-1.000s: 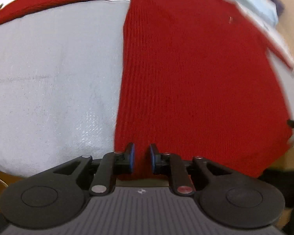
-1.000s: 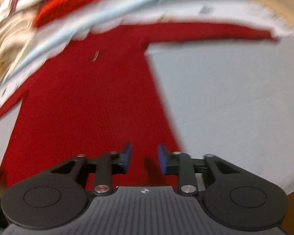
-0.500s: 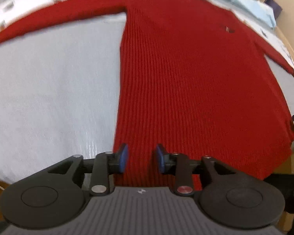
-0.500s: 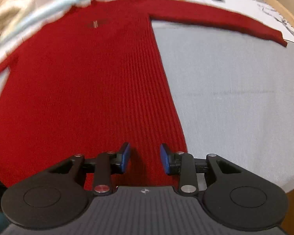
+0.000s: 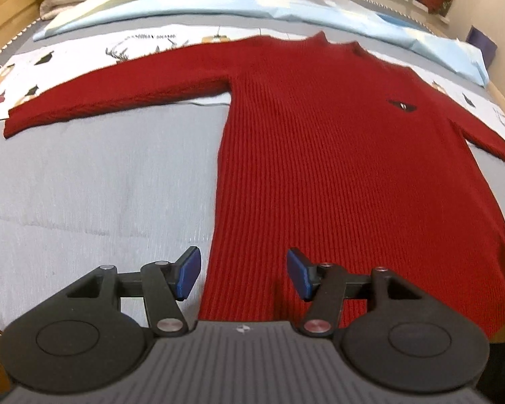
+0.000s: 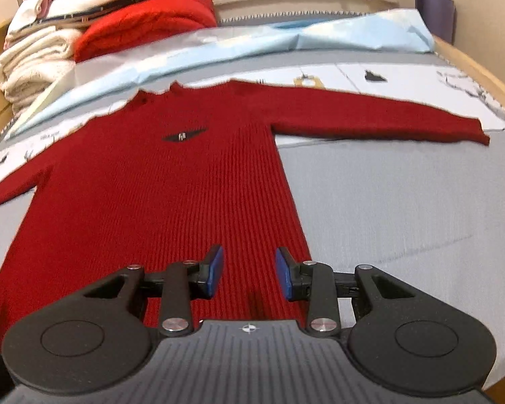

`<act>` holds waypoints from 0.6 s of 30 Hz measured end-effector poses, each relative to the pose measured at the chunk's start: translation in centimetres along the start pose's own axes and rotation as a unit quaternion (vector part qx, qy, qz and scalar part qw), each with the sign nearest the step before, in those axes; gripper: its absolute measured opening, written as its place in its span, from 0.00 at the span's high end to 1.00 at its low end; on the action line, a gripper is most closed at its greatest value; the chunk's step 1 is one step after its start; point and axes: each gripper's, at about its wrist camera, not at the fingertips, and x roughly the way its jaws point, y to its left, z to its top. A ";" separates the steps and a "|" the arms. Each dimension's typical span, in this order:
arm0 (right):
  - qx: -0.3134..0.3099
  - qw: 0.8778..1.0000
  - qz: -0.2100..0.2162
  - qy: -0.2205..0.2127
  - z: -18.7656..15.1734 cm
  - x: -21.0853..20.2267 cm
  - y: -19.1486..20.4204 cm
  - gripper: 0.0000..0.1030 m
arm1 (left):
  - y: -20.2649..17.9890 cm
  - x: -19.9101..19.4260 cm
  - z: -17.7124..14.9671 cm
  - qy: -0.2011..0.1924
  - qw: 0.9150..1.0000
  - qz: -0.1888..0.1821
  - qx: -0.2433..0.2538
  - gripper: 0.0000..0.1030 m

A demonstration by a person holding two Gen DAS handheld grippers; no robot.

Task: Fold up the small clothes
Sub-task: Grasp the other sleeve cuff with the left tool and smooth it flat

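Here the bed (image 5: pixel 84 181) fills both views, its grey cover running to a printed sheet and a pale blue sheet (image 6: pixel 320 38) at the top of each frame. A pile of folded laundry (image 6: pixel 43 50) sits in the upper left of the right wrist view.

The red sweater (image 5: pixel 336 175) lies flat, face up, in the middle of the bed. Its long axis runs from the hem at the bottom of the frame up to the collar at the top centre, straight ahead of both tools. One sleeve (image 5: pixel 118 91) stretches to the left edge of the left wrist view; the other sleeve (image 6: pixel 380 116) reaches to the right in the right wrist view.

The left hand-held gripper (image 5: pixel 244 277) hangs over the hem's left corner, one pad over the grey cover, the other over red knit. Its jaws have just been opening; they stand wide apart, and the knit lies below them, not pinched. The right hand-held gripper (image 6: pixel 249 276) hangs over the hem near its right edge, jaws parted less widely, grasping nothing.

Each tool seems about equally near its own hem corner, so the hem looks the likely next hold. A small dark badge (image 6: pixel 183 135) marks the chest.
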 end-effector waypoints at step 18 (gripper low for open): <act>0.033 0.993 0.002 -0.115 5.6 -1.4 2.6 0.48 | 0.6 -5.5 18.9 -0.238 0.969 0.065 -0.014 0.21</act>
